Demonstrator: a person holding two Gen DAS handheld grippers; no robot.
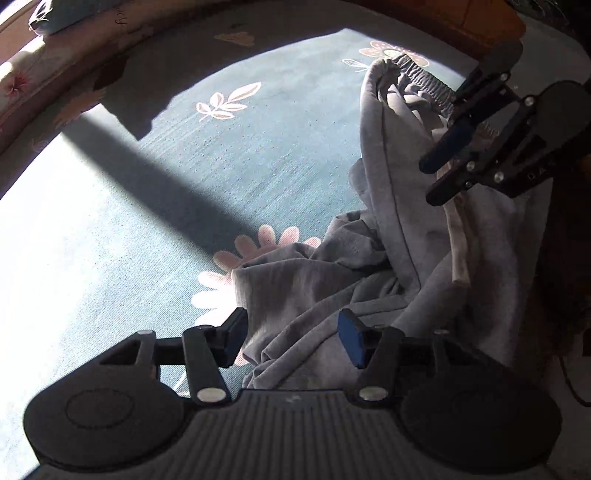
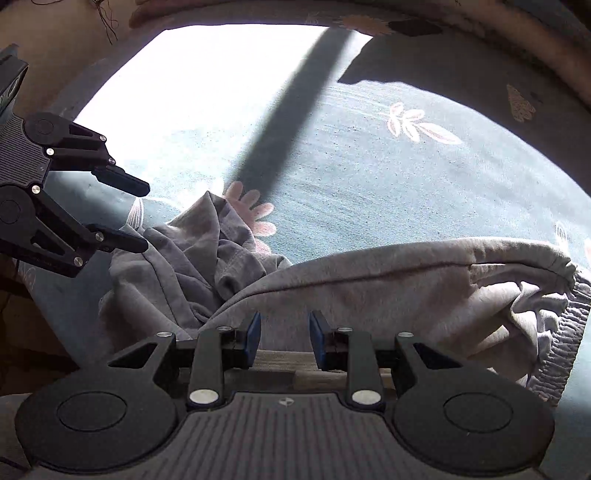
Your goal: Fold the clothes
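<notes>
At the bottom of the left wrist view the left tongs (image 1: 291, 341) stood wide over a crumpled end of the grey trousers (image 1: 406, 229), gripping nothing, probably poised to take an edge. In the right wrist view the right tongs (image 2: 284, 339) stood narrower, cloth at their tips, grip uncertain. The trousers lay bunched on the flowered blue carpet (image 1: 266, 162), waistband toward the upper right; no containers showed.

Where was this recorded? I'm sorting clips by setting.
Most likely a home, probably a bedroom: the grey garment lies crumpled on a blue floral bedspread, a wooden frame runs along its edge, and sunlight falls across the fabric.
</notes>
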